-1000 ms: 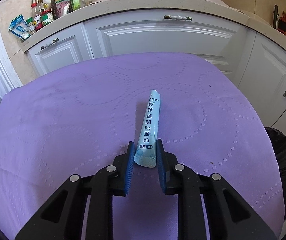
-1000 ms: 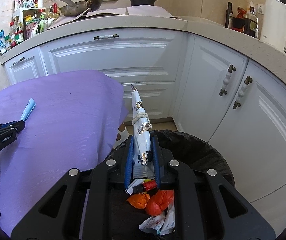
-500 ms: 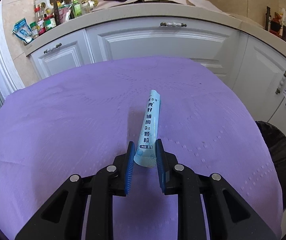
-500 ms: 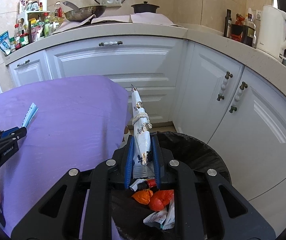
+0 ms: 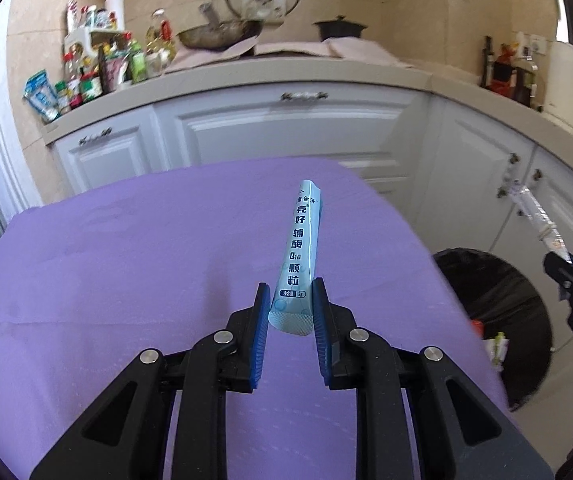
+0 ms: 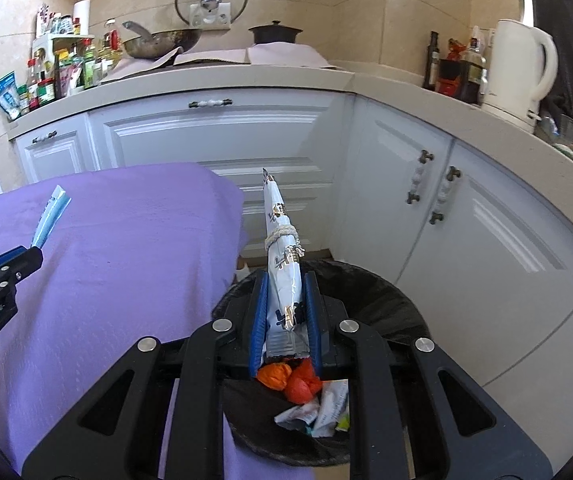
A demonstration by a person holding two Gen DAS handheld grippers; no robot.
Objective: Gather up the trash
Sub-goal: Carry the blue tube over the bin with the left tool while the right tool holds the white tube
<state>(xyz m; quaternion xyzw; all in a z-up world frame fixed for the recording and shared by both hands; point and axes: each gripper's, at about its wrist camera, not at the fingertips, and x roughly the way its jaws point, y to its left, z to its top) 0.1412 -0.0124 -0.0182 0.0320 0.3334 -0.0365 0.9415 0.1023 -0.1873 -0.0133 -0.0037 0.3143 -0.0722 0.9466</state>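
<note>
Fingers of the left gripper nearly closed, pinching the bottom end of a light-blue sachet that sticks out toward 12 o'clock above the purple cloth. Right gripper likewise narrow, clamped on a white wrapper knotted with string, held over the black bin. Bin already holds orange scraps and crumpled packets; their print is unreadable. Bin sits at 3 o'clock of the cloth; gripper bodies hide its near rim.

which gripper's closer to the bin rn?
Right. Right gripper holds its wrapper over the bin; left gripper is over the purple table with a blue sachet.
</note>
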